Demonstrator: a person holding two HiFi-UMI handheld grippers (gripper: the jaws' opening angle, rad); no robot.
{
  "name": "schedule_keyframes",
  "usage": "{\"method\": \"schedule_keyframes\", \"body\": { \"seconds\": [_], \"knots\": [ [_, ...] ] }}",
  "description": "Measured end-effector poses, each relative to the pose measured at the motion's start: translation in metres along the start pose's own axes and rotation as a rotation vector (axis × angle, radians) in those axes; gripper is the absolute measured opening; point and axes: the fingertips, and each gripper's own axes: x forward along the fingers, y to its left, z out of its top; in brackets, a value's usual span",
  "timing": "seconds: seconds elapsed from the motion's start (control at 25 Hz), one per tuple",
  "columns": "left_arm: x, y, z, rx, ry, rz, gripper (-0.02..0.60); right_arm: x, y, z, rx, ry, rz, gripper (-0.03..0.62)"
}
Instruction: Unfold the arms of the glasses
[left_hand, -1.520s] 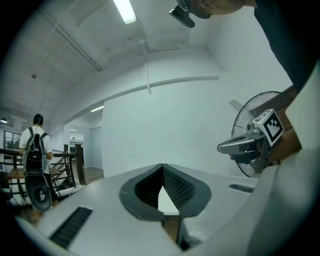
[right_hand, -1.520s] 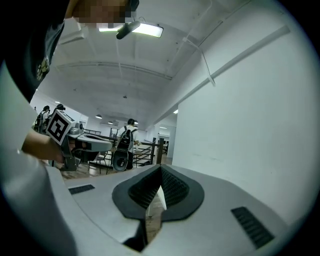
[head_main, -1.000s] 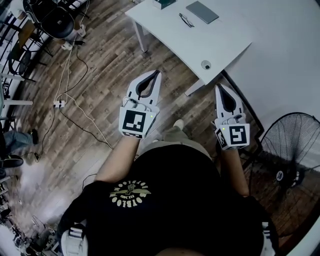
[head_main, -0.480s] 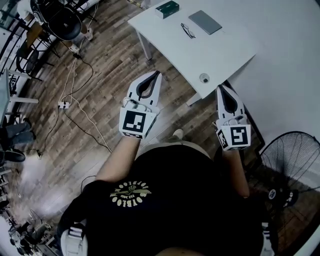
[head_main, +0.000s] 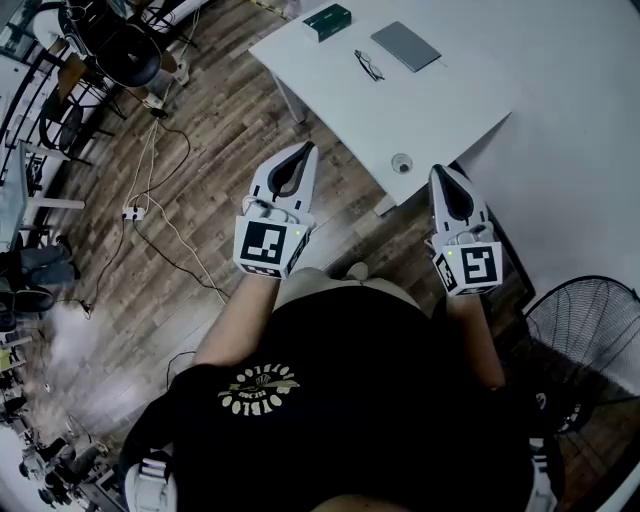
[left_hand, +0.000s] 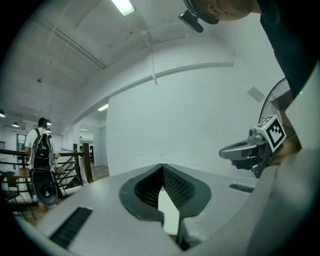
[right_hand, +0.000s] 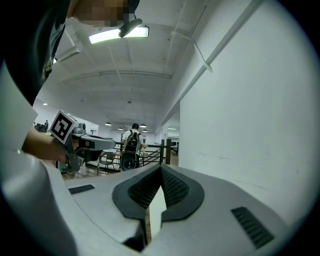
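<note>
The folded dark-framed glasses (head_main: 368, 64) lie on the white table (head_main: 450, 100) at the top of the head view, far ahead of both grippers. My left gripper (head_main: 311, 148) hangs over the wooden floor short of the table's near edge, jaws shut and empty (left_hand: 162, 166). My right gripper (head_main: 436, 170) is level with the table's near corner, also shut with nothing in it (right_hand: 161, 168). Each gripper view shows the other gripper off to the side and no glasses.
On the table sit a grey flat case (head_main: 405, 46), a green box (head_main: 327, 20) and a small round object (head_main: 401, 162) near the corner. A floor fan (head_main: 585, 330) stands at the right, cables (head_main: 150, 215) trail at the left. A person with a backpack (right_hand: 131, 145) stands far off.
The table and the glasses have slid down the head view toward me as both grippers travel forward together. Both stay shut and empty.
</note>
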Motion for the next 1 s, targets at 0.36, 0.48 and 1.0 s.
{"method": "schedule_keyframes", "body": {
  "seconds": [0.36,0.48,1.0],
  "knots": [
    [-0.011,0.012,-0.004,-0.003,0.020,0.058,0.006,0.007,0.006,0.010,-0.005,-0.053,0.057,0.000],
    [-0.011,0.015,-0.003,0.000,0.021,0.058,0.006,0.009,0.006,0.011,-0.001,-0.056,0.052,0.000],
    [0.000,0.019,-0.004,-0.003,-0.003,0.033,0.006,0.022,0.006,0.009,-0.016,-0.037,0.045,-0.001]
  ]
}}
